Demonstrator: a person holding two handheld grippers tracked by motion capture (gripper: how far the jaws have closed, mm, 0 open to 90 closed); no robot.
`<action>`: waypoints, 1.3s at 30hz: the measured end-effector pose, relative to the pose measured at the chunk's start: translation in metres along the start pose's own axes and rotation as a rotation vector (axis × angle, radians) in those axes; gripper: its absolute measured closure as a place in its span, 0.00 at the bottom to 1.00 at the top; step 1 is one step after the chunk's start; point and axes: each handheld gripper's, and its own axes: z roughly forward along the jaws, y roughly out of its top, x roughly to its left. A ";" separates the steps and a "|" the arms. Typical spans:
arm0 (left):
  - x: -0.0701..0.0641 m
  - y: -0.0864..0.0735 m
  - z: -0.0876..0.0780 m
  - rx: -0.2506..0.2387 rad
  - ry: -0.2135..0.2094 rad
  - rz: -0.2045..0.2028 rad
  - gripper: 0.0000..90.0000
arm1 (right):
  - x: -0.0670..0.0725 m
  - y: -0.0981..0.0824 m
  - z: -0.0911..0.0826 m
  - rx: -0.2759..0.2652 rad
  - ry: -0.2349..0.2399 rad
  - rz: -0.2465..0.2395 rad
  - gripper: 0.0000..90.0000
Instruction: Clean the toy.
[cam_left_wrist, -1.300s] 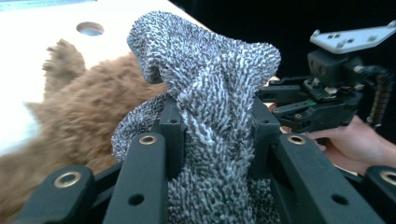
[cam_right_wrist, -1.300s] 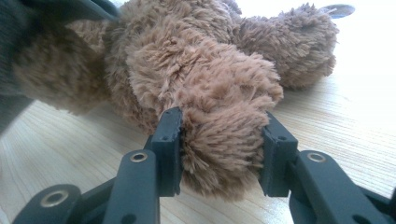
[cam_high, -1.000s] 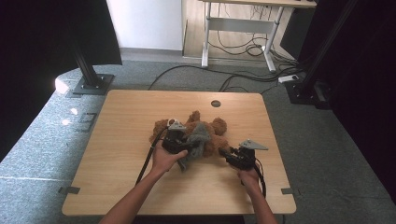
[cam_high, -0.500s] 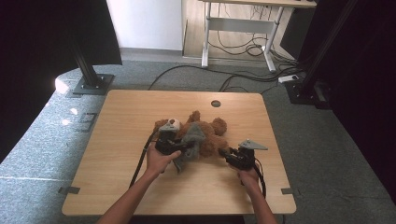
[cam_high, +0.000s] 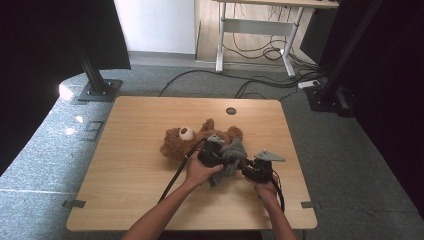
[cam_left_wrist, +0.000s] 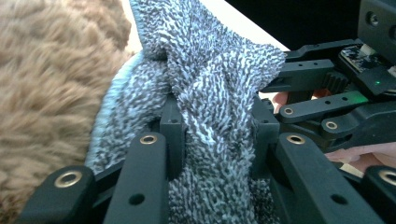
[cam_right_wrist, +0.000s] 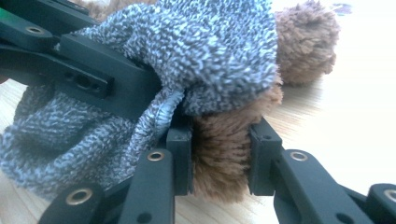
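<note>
Left tongs (cam_left_wrist: 212, 140) pinch the grey cloth (cam_left_wrist: 205, 79); right tongs (cam_right_wrist: 219, 156) clamp the teddy bear's (cam_high: 182, 141) brown limb (cam_right_wrist: 224, 154) beneath it.

The left claw (cam_high: 216, 152) now sits further right, close beside the right claw (cam_high: 251, 169), uncovering the teddy bear's (cam_high: 186, 140) head left of it.

A light wooden table (cam_high: 150, 165) stood on grey carpet (cam_high: 45, 150), a round cable hole (cam_high: 231, 111) near its far edge at 12 o'clock. Beyond it, a white-framed desk (cam_high: 260, 30) stood over tangled cables (cam_high: 260, 52). Black stands with flat bases rose at 10 o'clock (cam_high: 97, 82) and 2 o'clock (cam_high: 335, 85). Bright light spilled on the carpet at 9 o'clock (cam_high: 66, 92)
</note>
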 end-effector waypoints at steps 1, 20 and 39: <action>0.001 -0.001 -0.002 0.000 0.004 0.004 0.74 | 0.000 0.000 0.000 0.003 0.002 -0.004 0.76; 0.060 -0.048 -0.081 -0.076 0.100 -0.098 0.74 | -0.001 0.000 -0.002 -0.014 0.054 -0.009 0.78; 0.131 -0.092 -0.158 -0.148 0.213 -0.257 0.74 | -0.001 0.000 -0.004 -0.012 0.071 -0.022 0.78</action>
